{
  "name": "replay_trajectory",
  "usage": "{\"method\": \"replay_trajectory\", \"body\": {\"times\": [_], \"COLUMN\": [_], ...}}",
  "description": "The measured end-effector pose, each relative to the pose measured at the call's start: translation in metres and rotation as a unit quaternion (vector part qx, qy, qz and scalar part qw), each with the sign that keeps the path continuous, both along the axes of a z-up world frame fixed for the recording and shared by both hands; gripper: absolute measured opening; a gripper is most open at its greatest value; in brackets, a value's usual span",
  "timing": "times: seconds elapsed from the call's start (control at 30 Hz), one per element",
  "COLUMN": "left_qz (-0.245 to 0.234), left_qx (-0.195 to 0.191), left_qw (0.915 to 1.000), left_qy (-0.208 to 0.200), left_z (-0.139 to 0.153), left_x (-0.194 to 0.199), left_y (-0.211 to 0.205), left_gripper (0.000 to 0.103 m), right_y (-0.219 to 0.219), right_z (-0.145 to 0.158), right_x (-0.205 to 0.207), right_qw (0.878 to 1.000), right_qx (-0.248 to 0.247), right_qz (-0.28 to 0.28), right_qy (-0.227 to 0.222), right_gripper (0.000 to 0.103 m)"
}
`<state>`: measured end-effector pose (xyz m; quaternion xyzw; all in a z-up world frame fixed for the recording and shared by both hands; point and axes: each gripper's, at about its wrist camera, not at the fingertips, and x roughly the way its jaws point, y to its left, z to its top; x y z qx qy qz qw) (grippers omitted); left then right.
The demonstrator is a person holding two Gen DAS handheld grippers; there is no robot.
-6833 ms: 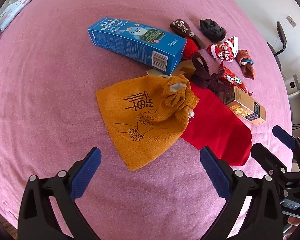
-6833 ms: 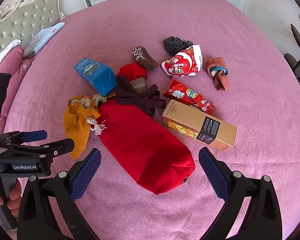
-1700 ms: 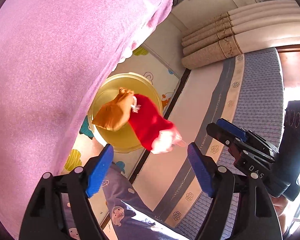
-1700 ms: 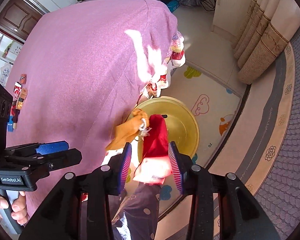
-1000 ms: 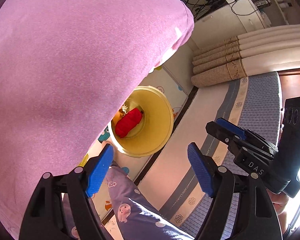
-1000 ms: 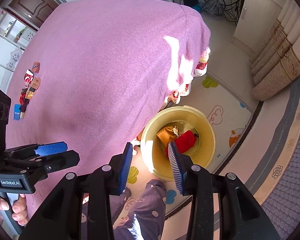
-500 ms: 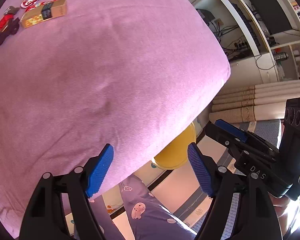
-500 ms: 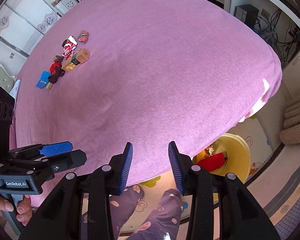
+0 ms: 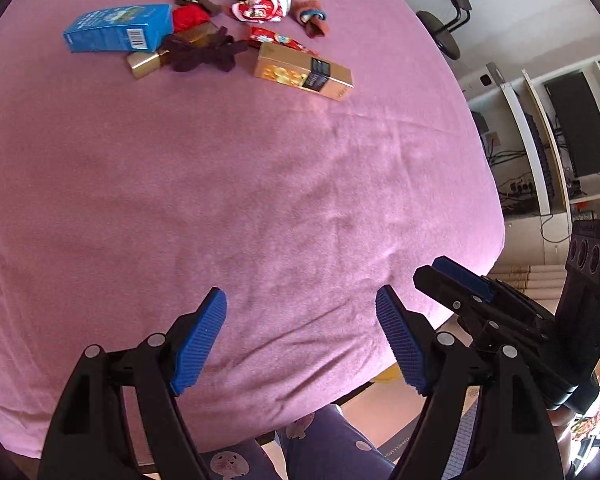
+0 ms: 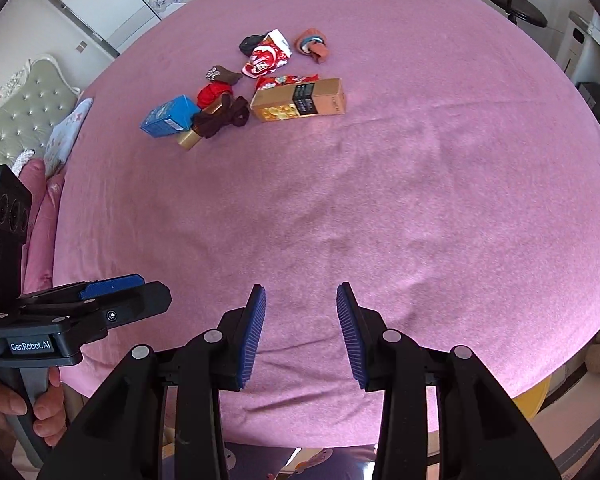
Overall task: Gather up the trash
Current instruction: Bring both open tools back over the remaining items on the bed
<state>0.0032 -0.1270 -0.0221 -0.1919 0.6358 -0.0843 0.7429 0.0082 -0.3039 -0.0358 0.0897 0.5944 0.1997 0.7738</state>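
Left wrist view: the left gripper (image 9: 300,340) hangs released and empty over the bed's (image 9: 260,200) near edge; the trash pile lies well ahead toward the far edge, the gold box (image 9: 304,72) nearest, its long axis crosswise.

Right wrist view: the right gripper (image 10: 300,336), part open, holds nothing; the gold box (image 10: 298,100) lies straight ahead, so I judge this hand better lined up.

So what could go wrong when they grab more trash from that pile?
The gold box lies against the red snack wrapper, so a grab might drag both. The dark brown cloth drapes over a small gold box and could snag. The yellow bin hides behind the bed edge, so drops may miss.
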Motion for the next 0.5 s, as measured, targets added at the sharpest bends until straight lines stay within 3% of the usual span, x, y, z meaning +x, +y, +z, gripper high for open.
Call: {"method": "replay_trajectory", "body": {"times": [0.27, 0.5], "left_qz": [0.084, 0.168], "left_qx": [-0.015, -0.036], "left_qw": [0.9963, 0.9851], "left_qy": [-0.012, -0.014], "left_z": [0.004, 0.002], "left_x": [0.022, 0.058], "left_y": [0.074, 0.12], "left_gripper": [0.078, 0.079], "right_y": [0.066, 0.109], "right_z": [0.009, 0.004], "right_x": [0.045, 0.097], "right_qw": [0.999, 0.995], "right_qx": [0.01, 0.003], "right_qz": [0.049, 0.096], "right_qy": [-0.009, -0.015], "right_gripper": [0.038, 0.041]}}
